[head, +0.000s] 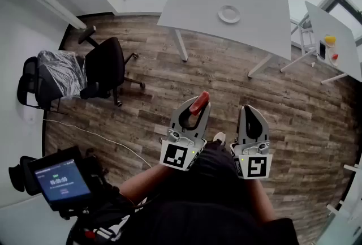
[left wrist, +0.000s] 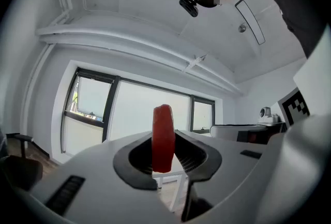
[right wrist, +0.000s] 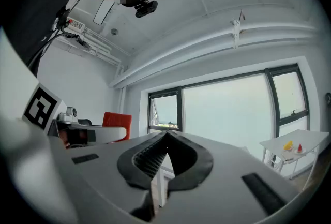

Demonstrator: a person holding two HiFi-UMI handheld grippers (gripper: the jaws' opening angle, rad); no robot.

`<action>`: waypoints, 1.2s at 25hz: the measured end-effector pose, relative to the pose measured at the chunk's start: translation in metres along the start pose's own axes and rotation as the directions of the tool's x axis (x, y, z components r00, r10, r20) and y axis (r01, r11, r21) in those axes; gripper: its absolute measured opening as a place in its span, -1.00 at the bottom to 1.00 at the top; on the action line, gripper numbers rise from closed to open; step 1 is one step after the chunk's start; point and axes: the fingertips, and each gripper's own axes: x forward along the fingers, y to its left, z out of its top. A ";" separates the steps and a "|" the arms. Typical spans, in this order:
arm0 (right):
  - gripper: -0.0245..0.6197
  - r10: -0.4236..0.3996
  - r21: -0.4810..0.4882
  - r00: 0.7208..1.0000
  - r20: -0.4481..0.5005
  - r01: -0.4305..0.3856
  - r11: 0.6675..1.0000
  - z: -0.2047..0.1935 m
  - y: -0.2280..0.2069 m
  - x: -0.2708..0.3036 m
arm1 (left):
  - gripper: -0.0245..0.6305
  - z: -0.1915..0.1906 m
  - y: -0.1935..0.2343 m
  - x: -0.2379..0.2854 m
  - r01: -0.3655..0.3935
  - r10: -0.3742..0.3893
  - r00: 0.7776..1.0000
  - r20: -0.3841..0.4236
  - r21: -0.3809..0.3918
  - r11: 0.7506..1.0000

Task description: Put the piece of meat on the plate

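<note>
- The left tool (head: 195, 106) is clamped on the piece of meat (head: 199, 101). In the left gripper view, its two dark ribbed pads press on the meat's flat sides.
- The meat is a red slab standing on edge between the jaws, with its top end rising above the tips.
- The right tool (head: 248, 110) is just right of the left one. Its jaws are closed together with nothing between them, as the right gripper view shows.
- Both tools are held out level in front of the person, over the wooden floor (head: 169, 77), each showing its marker cube at the near end.
- The plate (head: 221, 14) is small, round and white. It lies on the grey surface (head: 260, 23) at the far side of the room, well apart from the meat and with nothing on it.
- A second surface (head: 342, 57) stands further right, carrying a yellow thing (head: 330, 39) and a small red thing (head: 335, 56).
- To the left, a black office chair (head: 106, 68) stands on the floor, and beside it is another chair (head: 56, 71) draped in grey wrapping.
- At the near left is a device with a lit screen (head: 59, 181), and a thin white cable (head: 102, 136) runs across the floor near it.
- Both gripper views look towards large windows (left wrist: 145, 112).
</note>
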 end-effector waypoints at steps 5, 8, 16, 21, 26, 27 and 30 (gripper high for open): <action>-0.91 -0.019 0.013 1.000 -0.019 0.019 1.000 -0.005 -0.007 0.001 | -0.63 0.002 0.004 0.002 -0.019 0.019 1.000 0.007 0.003 1.000; -0.90 -0.037 0.038 0.998 -0.049 0.039 0.999 -0.013 -0.013 0.001 | -0.63 0.000 0.003 0.001 -0.018 0.018 1.000 -0.004 0.003 1.000; -0.90 -0.016 0.020 0.996 -0.089 0.017 1.000 -0.015 -0.028 0.013 | -0.63 0.006 0.002 0.017 -0.043 0.043 0.999 -0.020 -0.034 0.998; -0.91 0.001 0.018 0.997 -0.073 0.000 1.000 -0.019 -0.046 -0.004 | -0.63 0.000 -0.015 0.018 -0.064 0.064 0.998 -0.010 -0.024 0.998; -0.91 0.009 0.042 0.998 -0.054 -0.006 0.999 -0.030 -0.097 -0.043 | -0.63 -0.022 -0.068 0.033 -0.088 0.088 0.996 -0.028 0.003 0.996; -0.91 0.005 0.048 0.999 -0.054 -0.003 0.999 -0.030 -0.101 -0.043 | -0.63 -0.023 -0.069 0.036 -0.090 0.090 0.995 -0.036 0.003 0.996; -0.91 0.010 0.067 0.999 -0.039 -0.008 0.998 -0.028 -0.106 -0.040 | -0.63 -0.026 -0.069 0.044 -0.087 0.087 0.995 -0.049 0.003 0.996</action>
